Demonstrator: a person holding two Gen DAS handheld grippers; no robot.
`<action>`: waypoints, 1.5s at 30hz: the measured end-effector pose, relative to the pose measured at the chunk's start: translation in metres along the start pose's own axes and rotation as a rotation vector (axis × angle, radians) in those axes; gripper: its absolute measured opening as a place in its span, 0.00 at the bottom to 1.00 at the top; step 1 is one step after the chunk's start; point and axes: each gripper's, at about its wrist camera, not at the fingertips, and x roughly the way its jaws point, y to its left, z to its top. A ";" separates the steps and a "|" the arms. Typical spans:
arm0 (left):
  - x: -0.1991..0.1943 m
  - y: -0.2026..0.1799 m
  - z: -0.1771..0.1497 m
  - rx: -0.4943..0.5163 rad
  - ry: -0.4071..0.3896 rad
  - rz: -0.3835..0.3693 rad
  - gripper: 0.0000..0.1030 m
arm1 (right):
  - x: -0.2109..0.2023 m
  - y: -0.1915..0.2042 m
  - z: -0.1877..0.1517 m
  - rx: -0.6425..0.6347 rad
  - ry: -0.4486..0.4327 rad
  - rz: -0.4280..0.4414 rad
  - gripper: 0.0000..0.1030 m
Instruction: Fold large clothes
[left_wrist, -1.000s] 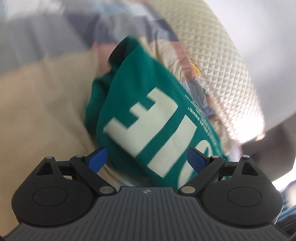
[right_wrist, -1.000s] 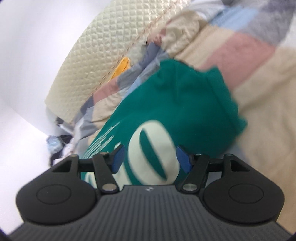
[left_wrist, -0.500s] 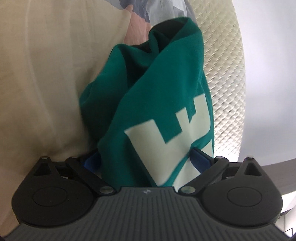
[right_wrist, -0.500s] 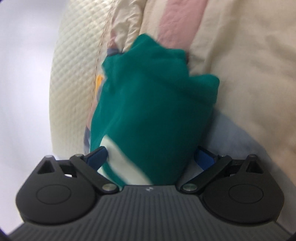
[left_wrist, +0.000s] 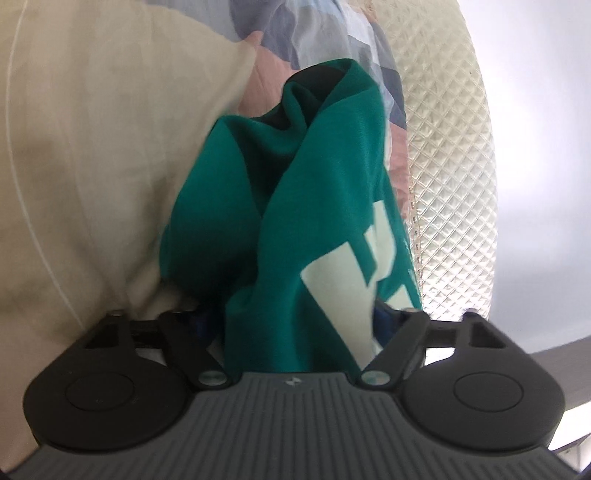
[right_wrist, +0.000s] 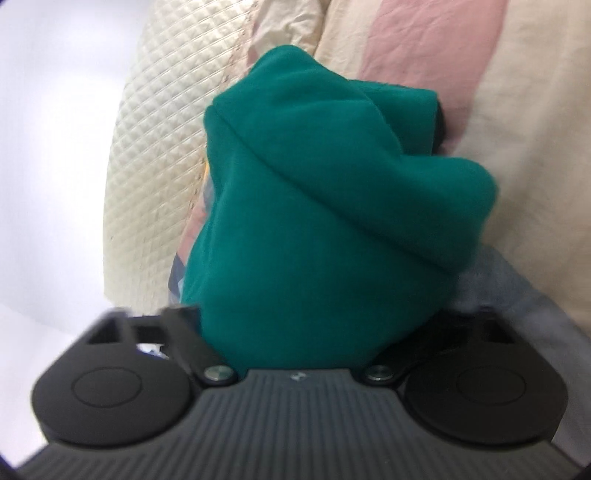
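Note:
A green garment (left_wrist: 314, 192) with large pale letters lies bunched on the bed. In the left wrist view it runs back between the fingers of my left gripper (left_wrist: 291, 317). The jaws are closing around the cloth; the right blue pad (left_wrist: 384, 315) touches it, and the left pad stands a little off it. In the right wrist view the same green garment (right_wrist: 325, 206) is a thick rolled bundle. It fills the gap of my right gripper (right_wrist: 317, 325) and hides both pads. Those jaws are closing too, with the finger links still spread wide.
Cream, pink and blue patchwork bedding (left_wrist: 92, 147) lies under and beside the garment. A cream quilted padded surface (left_wrist: 450, 166) borders it, with a white wall (left_wrist: 539, 147) beyond. The right wrist view shows the same quilted surface (right_wrist: 155, 147) and bedding (right_wrist: 517, 129).
Both grippers have sunk toward the bed and rolled. The garment now reaches deeper between each pair of fingers. The jaws spread wide, then began to narrow on the cloth.

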 end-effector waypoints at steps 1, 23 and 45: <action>0.000 -0.001 0.000 0.012 -0.001 0.000 0.65 | -0.001 0.001 0.000 -0.009 0.001 0.012 0.58; -0.019 -0.102 -0.049 0.247 0.091 -0.133 0.38 | -0.107 0.111 0.051 -0.312 -0.102 0.107 0.40; 0.204 -0.255 -0.209 0.532 0.300 -0.121 0.38 | -0.180 0.026 0.249 -0.262 -0.319 0.007 0.41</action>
